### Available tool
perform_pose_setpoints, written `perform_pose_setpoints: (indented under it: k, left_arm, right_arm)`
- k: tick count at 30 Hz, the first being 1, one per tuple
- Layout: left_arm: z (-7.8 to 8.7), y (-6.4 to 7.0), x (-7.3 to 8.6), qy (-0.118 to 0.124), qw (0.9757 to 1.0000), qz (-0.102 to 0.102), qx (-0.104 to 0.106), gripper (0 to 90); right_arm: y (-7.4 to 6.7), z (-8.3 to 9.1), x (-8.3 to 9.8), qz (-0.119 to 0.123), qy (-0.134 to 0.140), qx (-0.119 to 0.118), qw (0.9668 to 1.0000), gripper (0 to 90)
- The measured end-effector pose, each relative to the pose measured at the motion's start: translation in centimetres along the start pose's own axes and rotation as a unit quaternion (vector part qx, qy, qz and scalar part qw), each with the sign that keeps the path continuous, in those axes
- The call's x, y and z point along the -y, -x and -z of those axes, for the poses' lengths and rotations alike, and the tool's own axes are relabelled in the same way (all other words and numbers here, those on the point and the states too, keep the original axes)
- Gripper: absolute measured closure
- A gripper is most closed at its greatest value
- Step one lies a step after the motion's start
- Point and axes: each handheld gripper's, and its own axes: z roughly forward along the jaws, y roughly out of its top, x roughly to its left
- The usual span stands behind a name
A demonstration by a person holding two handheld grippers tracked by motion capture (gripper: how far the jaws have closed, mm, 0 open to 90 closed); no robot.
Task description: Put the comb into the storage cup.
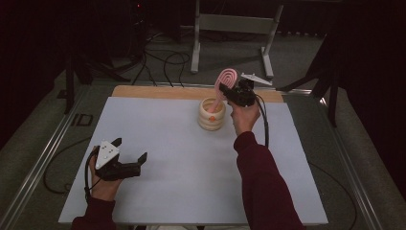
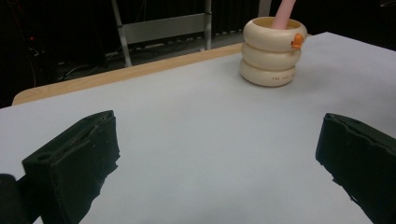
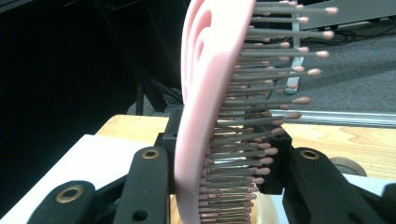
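Nearest the camera: in the right gripper view, the pink plastic hairbrush (image 3: 205,107) with a ridged oval back and rows of thin pins tipped in pale beads stands edge-on right in front of the lens, back to the left, pins pointing right.
Right hand-held gripper (image 1: 236,91): clenched on the head of the hairbrush; one black jaw presses the smooth pink back, the other sits against the pin side.
Hairbrush position: in the high view its head (image 1: 226,79) is raised above the far part of the counter, tilted, with the handle running down into the cup.
Cup: a cream-coloured holder shaped like three stacked rings with a small orange mark on its side (image 1: 211,114); it stands upright on the far middle of the sheet, just beside the right hand. In the left gripper view (image 2: 272,52) the pink handle rises out of its mouth.
Left hand-held gripper (image 1: 128,161): released, jaws spread wide apart with nothing between them; it rests low over the near left part of the counter, well apart from the cup.
Counter: a pale grey sheet (image 1: 167,158) over a wooden top whose bare edge (image 1: 158,91) shows along the far side.
Sleeves: dark red on both forearms.
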Motion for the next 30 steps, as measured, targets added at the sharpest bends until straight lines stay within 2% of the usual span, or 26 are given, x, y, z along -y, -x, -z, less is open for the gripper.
perform_pose_setpoints:
  k: [30]
  left_arm:
    - [0.0,0.0,0.0,0.000,1.0000,0.000,0.000,0.1]
  right_arm:
    - [-0.4,-0.7,1.4,0.007,-0.011,0.004,0.9999,63.2]
